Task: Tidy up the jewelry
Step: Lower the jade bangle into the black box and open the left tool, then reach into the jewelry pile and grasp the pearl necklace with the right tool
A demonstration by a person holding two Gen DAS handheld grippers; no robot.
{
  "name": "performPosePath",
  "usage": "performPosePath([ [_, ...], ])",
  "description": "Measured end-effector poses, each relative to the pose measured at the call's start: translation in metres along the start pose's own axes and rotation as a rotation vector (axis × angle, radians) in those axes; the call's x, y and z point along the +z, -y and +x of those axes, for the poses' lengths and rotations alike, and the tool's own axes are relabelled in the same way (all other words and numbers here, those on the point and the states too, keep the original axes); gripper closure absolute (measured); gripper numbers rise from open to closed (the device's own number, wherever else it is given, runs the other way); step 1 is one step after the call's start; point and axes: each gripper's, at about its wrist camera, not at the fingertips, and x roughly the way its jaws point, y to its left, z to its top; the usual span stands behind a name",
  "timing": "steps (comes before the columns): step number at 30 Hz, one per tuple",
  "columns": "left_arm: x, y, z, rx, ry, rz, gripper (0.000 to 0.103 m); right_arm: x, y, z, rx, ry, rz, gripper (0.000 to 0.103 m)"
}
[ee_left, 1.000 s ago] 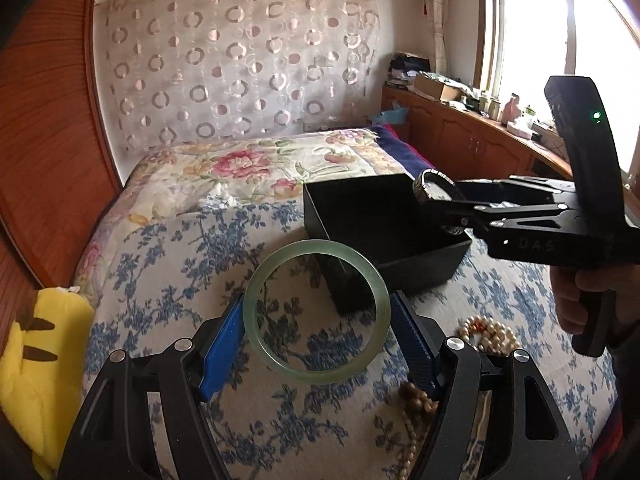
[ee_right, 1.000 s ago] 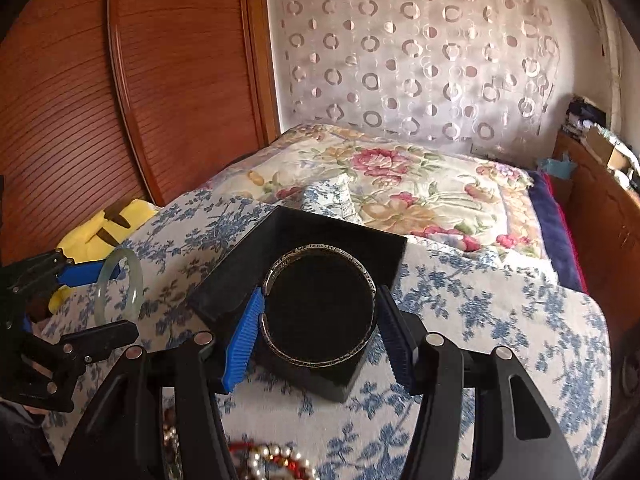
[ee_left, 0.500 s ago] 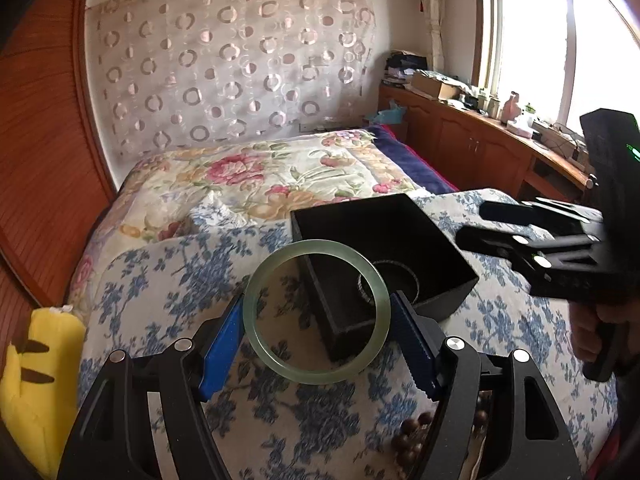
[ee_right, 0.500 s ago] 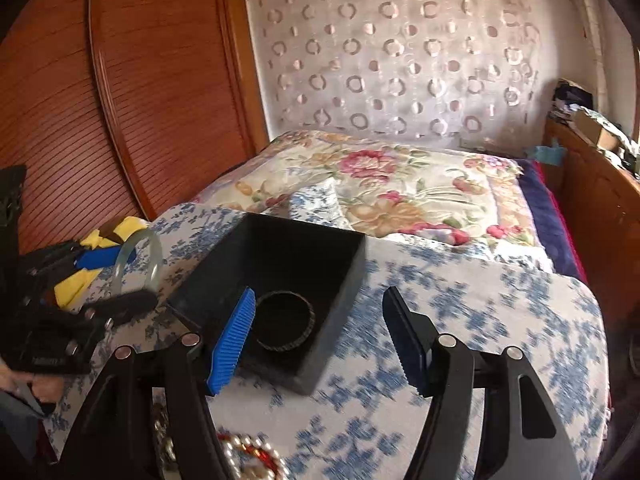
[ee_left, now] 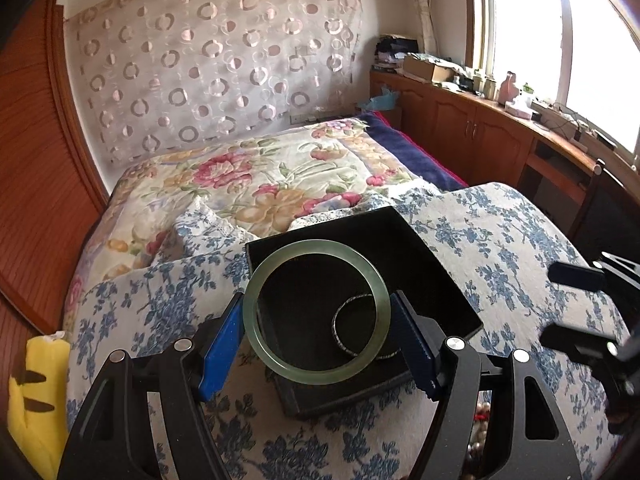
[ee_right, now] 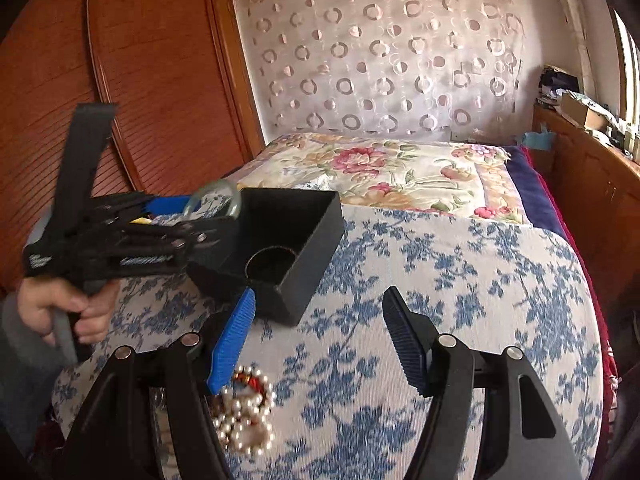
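My left gripper [ee_left: 318, 320] is shut on a pale green jade bangle [ee_left: 256, 312] and holds it above the open black box [ee_left: 432, 276]. A dark silver-edged bangle [ee_left: 340, 330] lies inside the box. In the right wrist view the left gripper with the jade bangle [ee_right: 214, 194] hangs over the left side of the box [ee_right: 304, 276]. My right gripper [ee_right: 318, 340] is open and empty, above the blue-flowered cloth [ee_right: 460, 280] just this side of the box. A pearl bracelet [ee_right: 244, 412] lies under its left finger.
A yellow plush toy [ee_left: 34, 392] lies at the left edge of the bed. Beads [ee_left: 478, 420] lie near the bottom right in the left wrist view. Wooden cabinets [ee_left: 480, 136] run along the right, wood panelling [ee_right: 140, 80] along the left.
The right gripper let the dark bangle go into the box, opened and drew back toward me. The left gripper carried the jade bangle forward, over the box.
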Motion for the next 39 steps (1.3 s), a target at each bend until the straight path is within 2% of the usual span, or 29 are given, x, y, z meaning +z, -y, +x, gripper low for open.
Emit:
performPosePath([
  [6,-0.002,0.004,0.002,-0.002,-0.004,0.008,0.028,-0.012,-0.001,-0.008,-0.002,0.008,0.001,0.034],
  [16,-0.023,0.002,-0.032,-0.025,0.011,0.002,0.028,-0.027,-0.02,-0.018,0.016,0.0,-0.024,0.035],
  [18,-0.03,0.002,-0.038,-0.034,0.009,0.0,0.028,-0.031,-0.024,-0.019,0.028,-0.009,-0.026,0.043],
  [27,-0.073,0.002,-0.062,-0.072,-0.011,-0.039,0.028,-0.048,-0.042,-0.017,0.044,-0.058,-0.067,0.06],
  [39,-0.117,-0.011,-0.082,-0.067,-0.043,-0.092,0.027,-0.073,-0.068,-0.017,0.097,-0.129,-0.113,0.067],
])
